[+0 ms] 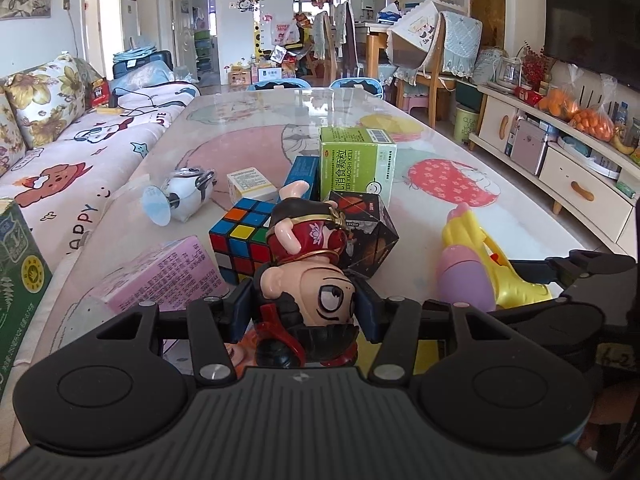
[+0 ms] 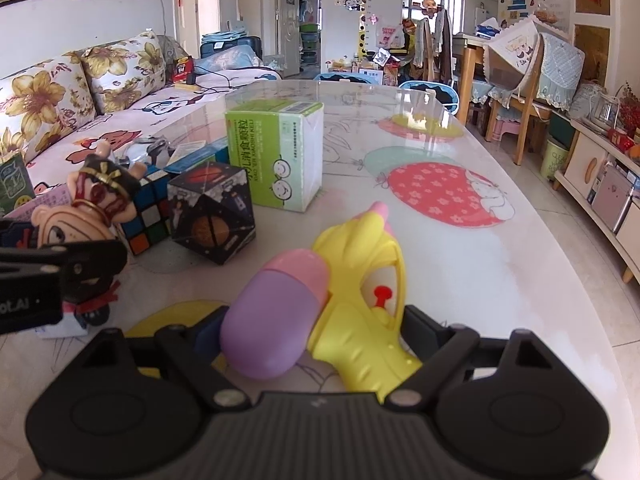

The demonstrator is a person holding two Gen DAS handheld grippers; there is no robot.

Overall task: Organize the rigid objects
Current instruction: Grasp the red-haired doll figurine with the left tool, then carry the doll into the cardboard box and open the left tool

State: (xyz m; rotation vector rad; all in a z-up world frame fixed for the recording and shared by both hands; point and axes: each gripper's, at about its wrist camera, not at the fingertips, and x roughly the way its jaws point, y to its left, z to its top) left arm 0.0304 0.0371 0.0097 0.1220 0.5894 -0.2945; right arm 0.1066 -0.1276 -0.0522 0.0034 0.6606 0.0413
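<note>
Two claws work side by side at the near edge of the surface. Nearest, the left claw has its pads pressed on the head of a cartoon figurine, which lies tipped with its feet pointing away; the right claw stands wide, its jaws flanking a yellow toy water gun with a pink-and-purple tank, and I cannot tell whether the pads touch it. Just beyond sit a Rubik's cube and a black patterned cube, close together, with a green medicine box upright behind them. By my judgement, sorting has barely begun: most items remain clustered and no ordered row shows yet. Only the left wrist view shows the pink box lying flat, the small white box, the blue box and a toppled white toy; the right wrist view shows the gun's red trigger.
</note>
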